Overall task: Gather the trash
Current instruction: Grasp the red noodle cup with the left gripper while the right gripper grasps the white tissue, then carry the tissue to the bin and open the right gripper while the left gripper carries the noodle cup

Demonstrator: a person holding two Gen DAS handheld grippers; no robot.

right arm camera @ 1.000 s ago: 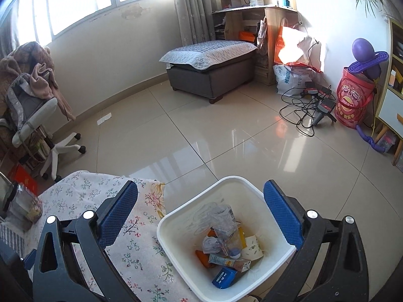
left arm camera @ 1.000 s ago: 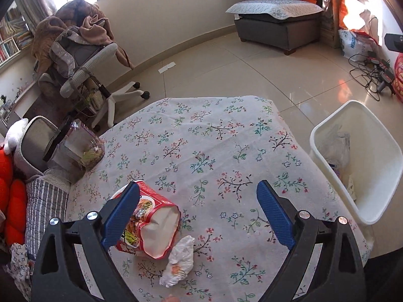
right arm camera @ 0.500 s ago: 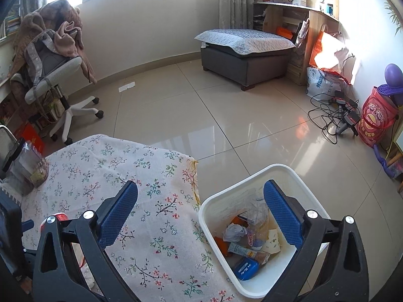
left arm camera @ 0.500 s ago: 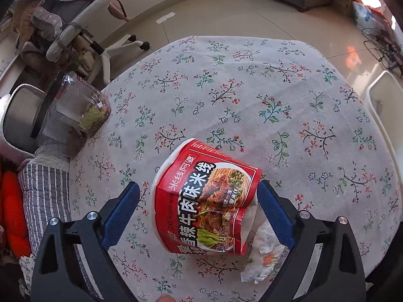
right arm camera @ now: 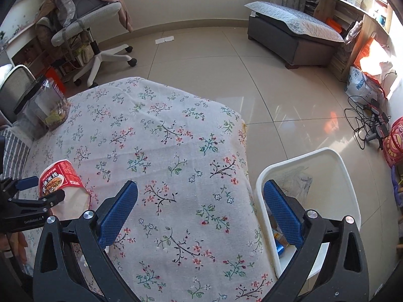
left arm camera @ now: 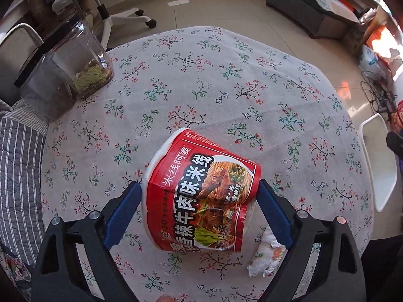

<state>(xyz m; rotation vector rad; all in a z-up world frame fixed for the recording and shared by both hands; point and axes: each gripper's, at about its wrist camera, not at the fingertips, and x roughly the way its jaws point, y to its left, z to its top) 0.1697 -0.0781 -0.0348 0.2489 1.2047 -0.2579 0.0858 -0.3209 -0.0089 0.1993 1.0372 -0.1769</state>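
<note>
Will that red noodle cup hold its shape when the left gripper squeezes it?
Probably not fully: the noodle cup looks like thin paper, and a fold already runs across its label. It lies tipped with its open mouth showing, seemingly empty, so likely light. The left gripper flanks it.

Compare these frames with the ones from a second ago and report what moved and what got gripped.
The left tool came down over the red noodle cup and closed its pads on the cup's sides. The right tool swung from above the white bin to over the floral tablecloth; it stays open and empty. The crumpled tissue and clear container have not moved.
</note>
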